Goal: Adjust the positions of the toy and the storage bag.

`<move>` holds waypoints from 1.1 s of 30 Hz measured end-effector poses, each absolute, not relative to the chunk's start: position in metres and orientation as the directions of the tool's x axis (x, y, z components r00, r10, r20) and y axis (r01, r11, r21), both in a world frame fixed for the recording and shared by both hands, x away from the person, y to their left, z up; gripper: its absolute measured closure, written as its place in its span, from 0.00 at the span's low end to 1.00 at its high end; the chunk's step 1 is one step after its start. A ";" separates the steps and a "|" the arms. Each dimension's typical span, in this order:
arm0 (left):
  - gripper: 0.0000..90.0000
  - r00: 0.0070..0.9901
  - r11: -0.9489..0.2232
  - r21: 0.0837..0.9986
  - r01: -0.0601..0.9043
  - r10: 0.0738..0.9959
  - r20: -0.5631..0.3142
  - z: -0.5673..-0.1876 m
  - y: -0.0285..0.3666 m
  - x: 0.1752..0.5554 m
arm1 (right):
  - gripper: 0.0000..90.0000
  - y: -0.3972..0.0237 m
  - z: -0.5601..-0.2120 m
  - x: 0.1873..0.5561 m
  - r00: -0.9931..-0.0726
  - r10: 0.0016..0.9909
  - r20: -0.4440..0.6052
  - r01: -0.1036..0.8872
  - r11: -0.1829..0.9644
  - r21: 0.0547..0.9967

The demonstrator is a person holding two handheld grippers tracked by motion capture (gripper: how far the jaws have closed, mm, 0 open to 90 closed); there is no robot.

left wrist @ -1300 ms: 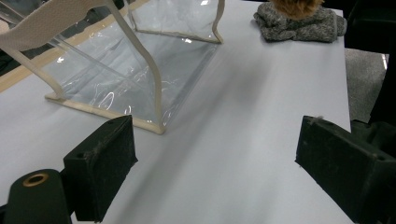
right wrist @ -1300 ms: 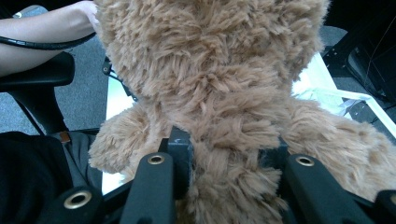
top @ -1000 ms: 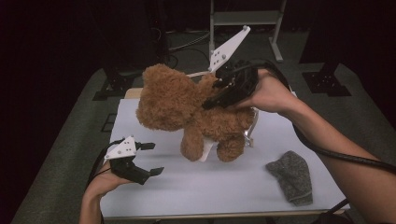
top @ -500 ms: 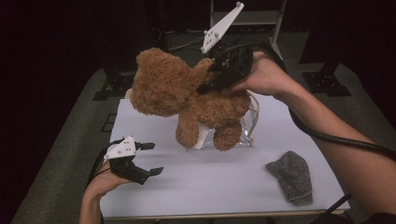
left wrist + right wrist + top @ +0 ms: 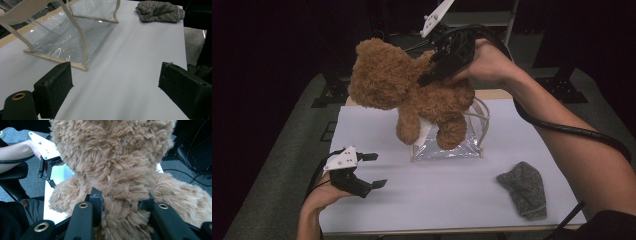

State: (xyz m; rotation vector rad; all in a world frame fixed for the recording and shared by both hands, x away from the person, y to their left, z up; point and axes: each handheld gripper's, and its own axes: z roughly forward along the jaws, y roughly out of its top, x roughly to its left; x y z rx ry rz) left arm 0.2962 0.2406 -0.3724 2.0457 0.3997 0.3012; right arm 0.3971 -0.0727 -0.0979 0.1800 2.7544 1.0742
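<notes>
While your right tool (image 5: 432,75) is clenching the bear (image 5: 412,92) and lifting it higher over the bag (image 5: 447,147), you're nearing the drop. Your left tool (image 5: 369,170) is waiting, released, on the tabletop (image 5: 452,200).

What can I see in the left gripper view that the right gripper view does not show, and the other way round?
Left gripper view alone: the clear plastic bag with cream handles, the grey knitted hat, and the left gripper with open jaws and nothing between them.

Right gripper view alone: the brown teddy bear, with the right gripper shut on its body, and a dark sleeve.

Both: the white table.
</notes>
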 end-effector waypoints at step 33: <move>0.12 0.907 -0.441 0.880 0.175 0.421 0.030 -0.375 0.247 0.297 | 0.73 -0.053 -0.068 0.473 -0.961 0.256 -0.105 0.123 0.733 0.669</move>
